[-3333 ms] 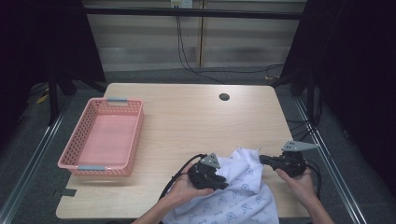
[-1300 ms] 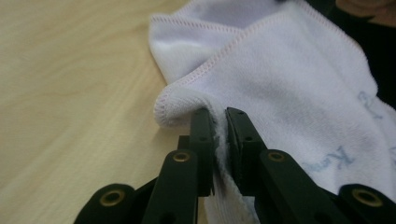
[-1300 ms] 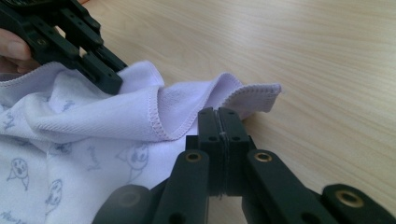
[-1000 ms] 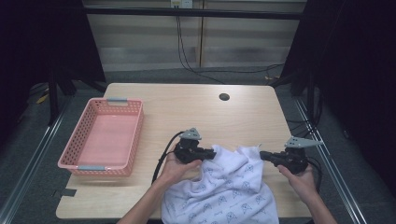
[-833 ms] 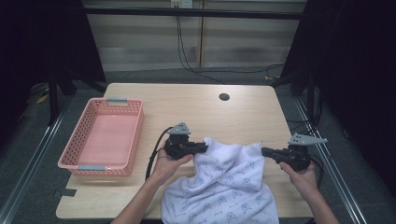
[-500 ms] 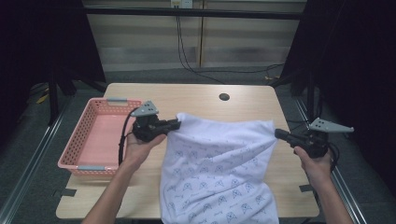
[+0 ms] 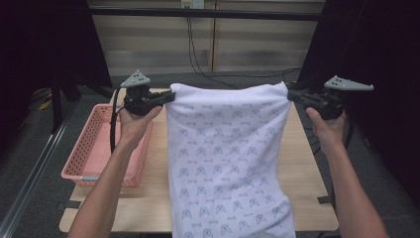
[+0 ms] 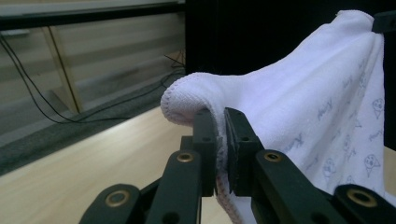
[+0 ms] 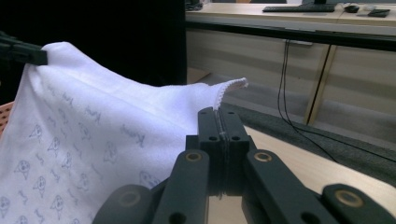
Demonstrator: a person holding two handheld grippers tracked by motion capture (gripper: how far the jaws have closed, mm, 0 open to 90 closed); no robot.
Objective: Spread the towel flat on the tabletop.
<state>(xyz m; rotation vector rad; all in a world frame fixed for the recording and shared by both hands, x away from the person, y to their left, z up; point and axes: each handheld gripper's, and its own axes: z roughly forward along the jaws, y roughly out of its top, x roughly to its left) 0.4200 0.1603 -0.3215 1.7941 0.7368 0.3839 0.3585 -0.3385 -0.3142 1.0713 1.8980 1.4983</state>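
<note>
A white towel (image 7: 228, 158) printed with small grey figures hangs spread out above the wooden table (image 7: 307, 173), its lower end reaching the near edge. My left gripper (image 7: 170, 96) is shut on the towel's upper left corner (image 8: 187, 100). My right gripper (image 7: 289, 94) is shut on the upper right corner (image 9: 229, 91). Both hands hold the top edge taut and level, well above the tabletop. In the left gripper view the towel (image 8: 317, 102) stretches away to the right gripper; in the right gripper view the towel (image 9: 84, 126) runs off to the left gripper.
A pink plastic basket (image 7: 89, 153) stands on the left side of the table, under the left forearm. Metal frame rails (image 7: 34, 163) run along both sides of the table. Cables hang on the panelled wall (image 7: 198, 44) behind.
Both hands have risen and moved apart. The towel, bunched on the table a second ago, now hangs stretched out flat between the two grippers.
</note>
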